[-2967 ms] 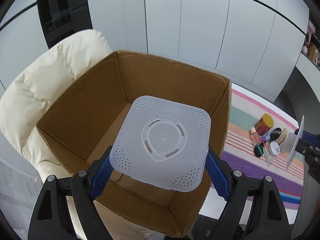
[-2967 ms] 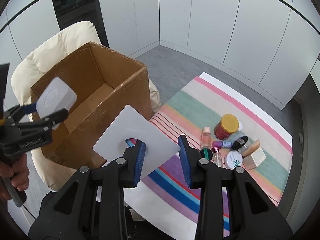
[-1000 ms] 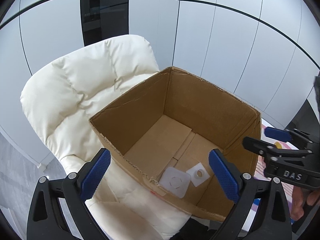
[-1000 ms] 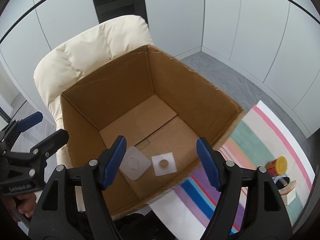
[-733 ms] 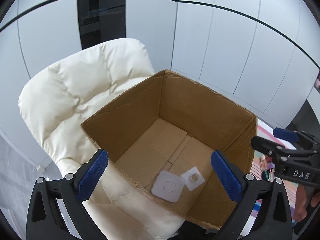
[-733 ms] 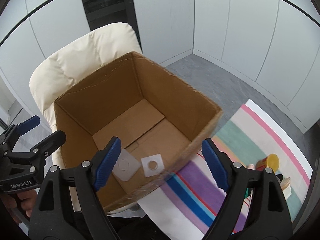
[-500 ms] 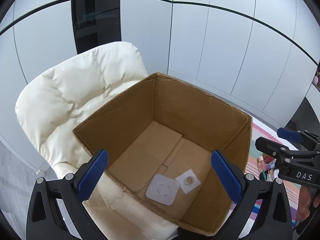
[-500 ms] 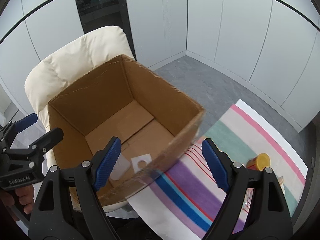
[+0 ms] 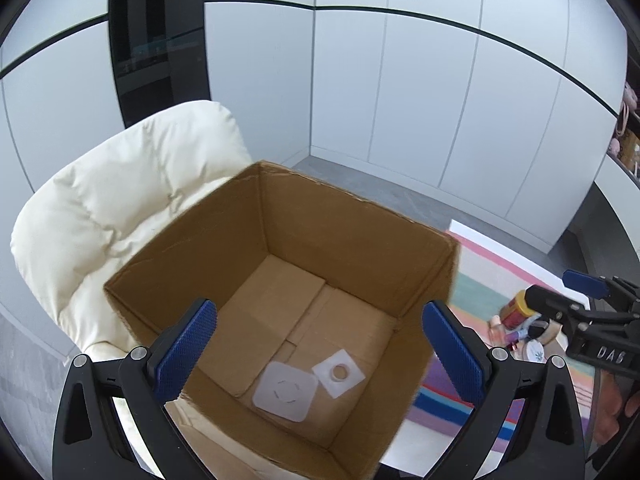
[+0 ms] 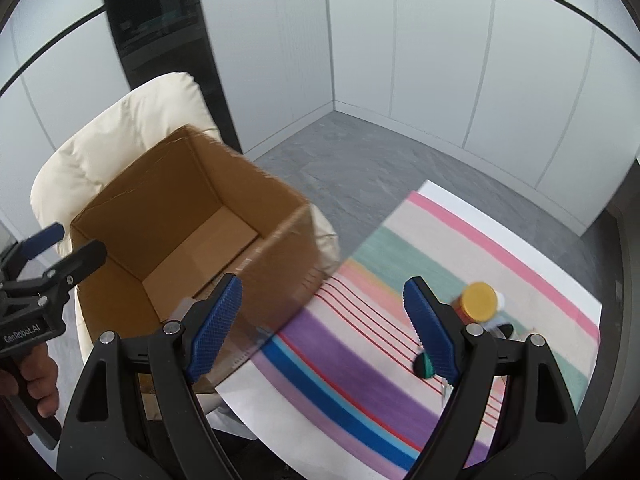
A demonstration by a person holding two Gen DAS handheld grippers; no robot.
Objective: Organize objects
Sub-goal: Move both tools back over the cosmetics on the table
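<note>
An open cardboard box (image 9: 352,216) (image 10: 172,184) stands on a cream armchair. On its floor lie a translucent square lid (image 9: 285,390) and a white square card with a round hole (image 9: 338,372). My left gripper (image 9: 320,348) hangs open above the box with nothing between its blue pads. My right gripper (image 10: 324,324) stands open and empty over the striped cloth (image 10: 400,280), right of the box. A yellow-capped jar (image 10: 478,302) (image 9: 516,312) and several small cosmetics (image 9: 532,344) sit on that cloth, partly hidden behind the right finger.
The cream armchair (image 9: 112,216) (image 10: 120,136) carries the box. Grey floor (image 10: 380,160) and white wall panels lie behind. The right gripper shows at the left view's right edge (image 9: 592,320), the left gripper at the right view's left edge (image 10: 36,280), each held by a hand.
Both grippers released the lid and the card into the box, then pulled back. Over the last second my right gripper swung right from the box onto the striped cloth; the left view also shifted right.
</note>
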